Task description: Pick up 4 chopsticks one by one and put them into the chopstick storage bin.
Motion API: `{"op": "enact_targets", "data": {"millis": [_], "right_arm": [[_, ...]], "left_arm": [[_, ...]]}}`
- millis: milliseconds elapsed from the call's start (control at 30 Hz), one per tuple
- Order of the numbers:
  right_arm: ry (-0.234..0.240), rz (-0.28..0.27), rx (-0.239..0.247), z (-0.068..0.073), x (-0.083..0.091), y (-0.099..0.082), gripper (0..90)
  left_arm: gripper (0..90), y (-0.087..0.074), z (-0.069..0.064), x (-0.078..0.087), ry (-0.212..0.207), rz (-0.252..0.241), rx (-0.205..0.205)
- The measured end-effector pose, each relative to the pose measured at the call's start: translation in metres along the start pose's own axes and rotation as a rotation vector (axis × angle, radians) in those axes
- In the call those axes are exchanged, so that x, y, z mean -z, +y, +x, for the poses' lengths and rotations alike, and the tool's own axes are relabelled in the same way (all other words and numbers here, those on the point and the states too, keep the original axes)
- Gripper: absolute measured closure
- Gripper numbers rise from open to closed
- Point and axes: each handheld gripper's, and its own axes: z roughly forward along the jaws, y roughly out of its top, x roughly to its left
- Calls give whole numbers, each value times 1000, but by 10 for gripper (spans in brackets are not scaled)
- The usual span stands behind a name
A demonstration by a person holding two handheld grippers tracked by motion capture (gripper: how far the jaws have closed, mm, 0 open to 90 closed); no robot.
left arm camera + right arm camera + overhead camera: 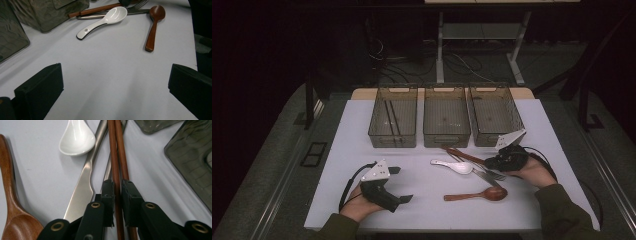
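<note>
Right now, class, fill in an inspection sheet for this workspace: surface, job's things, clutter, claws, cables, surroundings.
Surface: white table.
Job's things: pair of brown wooden chopsticks; three smoky plastic bins, the left one holding dark sticks.
Clutter: white ceramic spoon, brown wooden spoon, steel knife, steel fork.
Claws: right claw shut on chopsticks; left claw open, holding nothing.
Cables: black lead from left claw.
Surroundings: dark floor, desk legs.

Two brown wooden chopsticks [117, 157] lie side by side across the metal cutlery.
</note>
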Motion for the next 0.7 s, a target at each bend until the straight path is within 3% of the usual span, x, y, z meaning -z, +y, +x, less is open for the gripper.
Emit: {"op": "enact_targets", "data": {"millis": [167, 700], "right_arm": [[-4, 21, 15, 0, -3, -1, 815], [8, 18, 28, -1, -2, -1, 839]], "left_arm": [[0, 0, 0, 0, 0, 3, -1], [0, 0, 0, 0, 0, 4, 0]]}}
